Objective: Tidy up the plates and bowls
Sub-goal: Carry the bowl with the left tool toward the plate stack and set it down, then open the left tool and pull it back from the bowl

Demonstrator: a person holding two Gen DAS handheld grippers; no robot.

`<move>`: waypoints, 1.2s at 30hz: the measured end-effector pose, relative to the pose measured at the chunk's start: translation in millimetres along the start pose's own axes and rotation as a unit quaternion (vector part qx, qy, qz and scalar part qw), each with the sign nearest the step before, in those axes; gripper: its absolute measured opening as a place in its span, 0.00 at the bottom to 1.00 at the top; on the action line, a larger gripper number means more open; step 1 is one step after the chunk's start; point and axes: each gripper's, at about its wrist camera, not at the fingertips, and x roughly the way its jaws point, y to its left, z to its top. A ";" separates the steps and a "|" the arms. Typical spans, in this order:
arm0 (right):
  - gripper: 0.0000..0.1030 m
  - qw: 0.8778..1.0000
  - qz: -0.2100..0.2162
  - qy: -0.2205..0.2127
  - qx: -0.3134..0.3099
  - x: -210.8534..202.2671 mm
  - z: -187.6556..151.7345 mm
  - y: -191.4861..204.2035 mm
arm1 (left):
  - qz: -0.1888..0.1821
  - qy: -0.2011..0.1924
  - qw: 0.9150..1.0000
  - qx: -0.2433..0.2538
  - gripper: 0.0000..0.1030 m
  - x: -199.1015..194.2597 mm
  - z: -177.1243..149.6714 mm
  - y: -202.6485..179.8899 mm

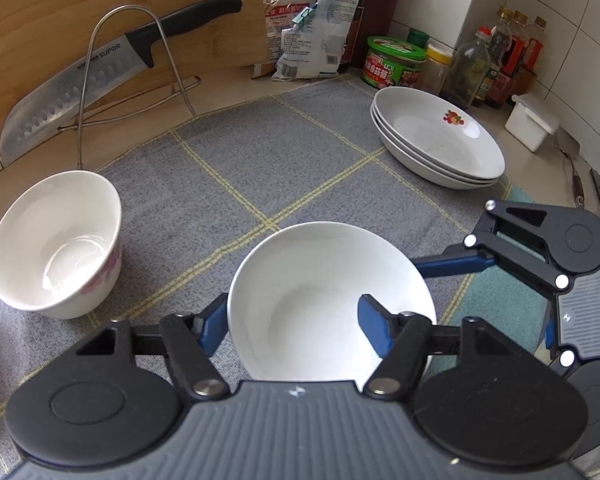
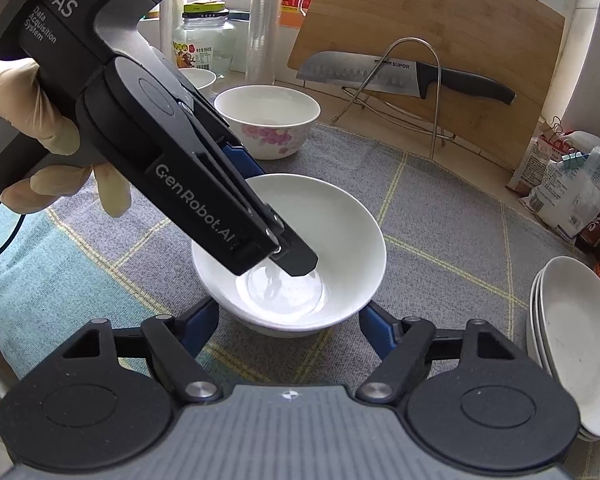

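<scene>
A plain white bowl (image 1: 320,280) (image 2: 340,224) stands on the grey checked cloth (image 1: 300,152). My left gripper (image 1: 294,328) is open astride its near rim, one blue finger (image 1: 212,330) outside the wall and the other inside the bowl. In the right wrist view a gloved hand (image 2: 32,120) holds that left gripper, and one of its fingers (image 2: 298,260) reaches down into the bowl. My right gripper (image 2: 288,324) is open, its blue fingers wide apart on either side of the bowl's base. A flowered bowl (image 1: 56,244) (image 2: 268,120) and three stacked plates (image 1: 436,136) (image 2: 572,344) stand apart.
A cutting board (image 1: 60,20) leans behind with a large knife (image 1: 80,80) in a wire rack (image 1: 140,60). Bags, jars and bottles (image 1: 492,60) line the back wall, with a small white box (image 1: 532,124) beside them. Another white bowl (image 2: 198,78) sits by the window jar.
</scene>
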 end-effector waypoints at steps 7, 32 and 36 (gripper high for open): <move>1.00 1.000 -0.006 -0.008 -0.001 -7.7 1.6 -1.8 | 0.026 -0.039 0.999 0.017 0.88 -16.8 -1.3 -2.4; 1.00 1.000 -0.003 -0.004 -0.004 -19.3 43.9 -8.4 | 0.213 -0.140 0.962 -0.099 0.97 -57.4 -47.5 41.9; 1.00 1.000 0.008 -0.005 -0.001 -10.8 63.6 -10.7 | 0.233 -0.137 0.959 -0.090 0.97 -53.8 -51.4 47.3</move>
